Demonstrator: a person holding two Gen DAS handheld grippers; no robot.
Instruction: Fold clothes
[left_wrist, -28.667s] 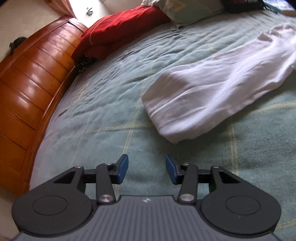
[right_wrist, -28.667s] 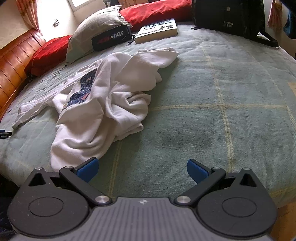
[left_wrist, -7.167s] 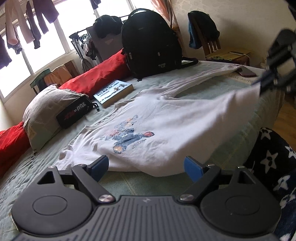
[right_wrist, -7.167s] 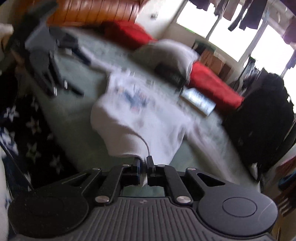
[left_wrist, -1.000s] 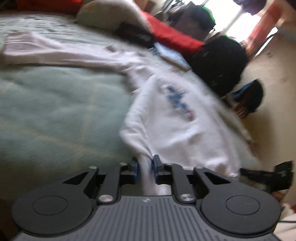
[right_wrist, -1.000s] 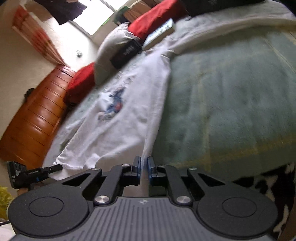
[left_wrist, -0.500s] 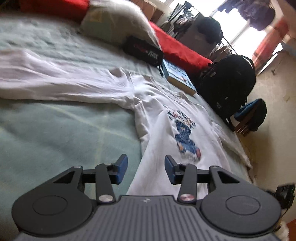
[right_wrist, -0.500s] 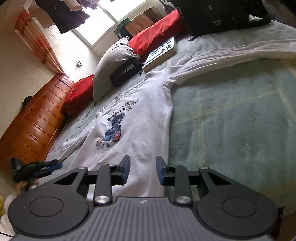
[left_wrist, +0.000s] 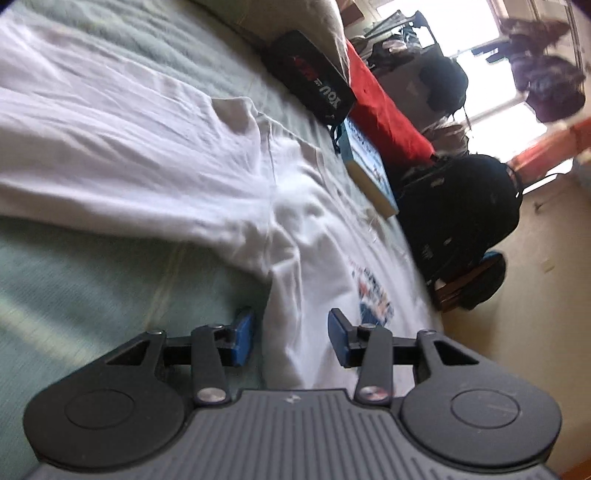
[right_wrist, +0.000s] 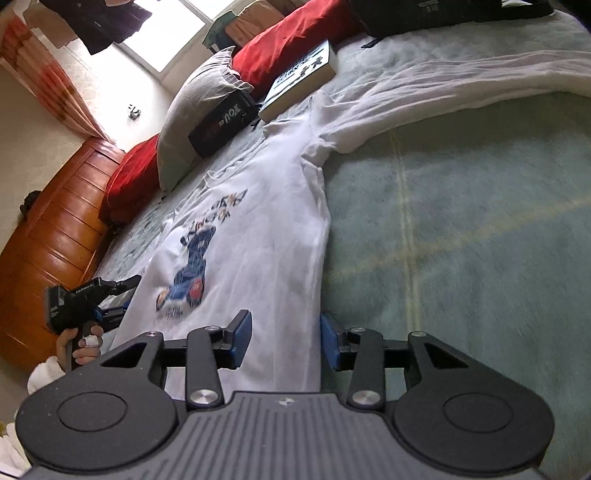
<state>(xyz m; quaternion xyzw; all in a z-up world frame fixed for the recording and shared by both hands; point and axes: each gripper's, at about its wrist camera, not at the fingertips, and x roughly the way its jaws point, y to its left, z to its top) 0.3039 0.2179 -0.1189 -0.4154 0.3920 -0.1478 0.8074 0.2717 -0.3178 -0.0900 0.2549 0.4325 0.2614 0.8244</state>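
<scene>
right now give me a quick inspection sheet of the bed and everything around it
surface: green blanket on the bed, bare to one side of the shirt
job's things: white shirt spread flat, print up, sleeves out to both sides
clutter: book, black pouch, grey pillow, red pillows, black backpack
grippers: left gripper closing, right gripper opening; each straddles a side edge of the shirt, pads not pressing it
cables: nothing seen
surroundings: wooden footboard, window, hanging clothes
</scene>
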